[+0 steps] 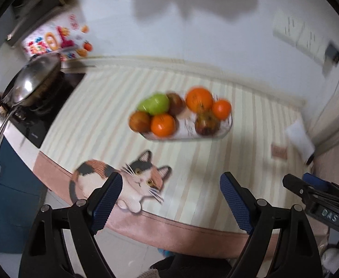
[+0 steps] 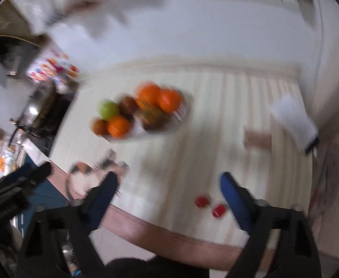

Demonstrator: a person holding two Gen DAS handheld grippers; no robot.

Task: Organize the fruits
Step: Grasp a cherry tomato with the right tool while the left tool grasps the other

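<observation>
Both grippers hang with jaws spread wide and empty: the left gripper [image 1: 170,181] above the cat print [image 1: 123,178] at the striped mat's [image 1: 250,125] near edge, the right gripper [image 2: 169,181] beside it. Farther back, mid-mat, a tray [image 1: 226,131] holds three oranges [image 1: 199,99], a green apple [image 1: 156,103] and brownish-red fruits [image 1: 139,121].

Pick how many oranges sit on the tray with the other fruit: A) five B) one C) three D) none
C: the left wrist view shows three oranges on the tray, beside a green apple and reddish-brown fruits.
</observation>
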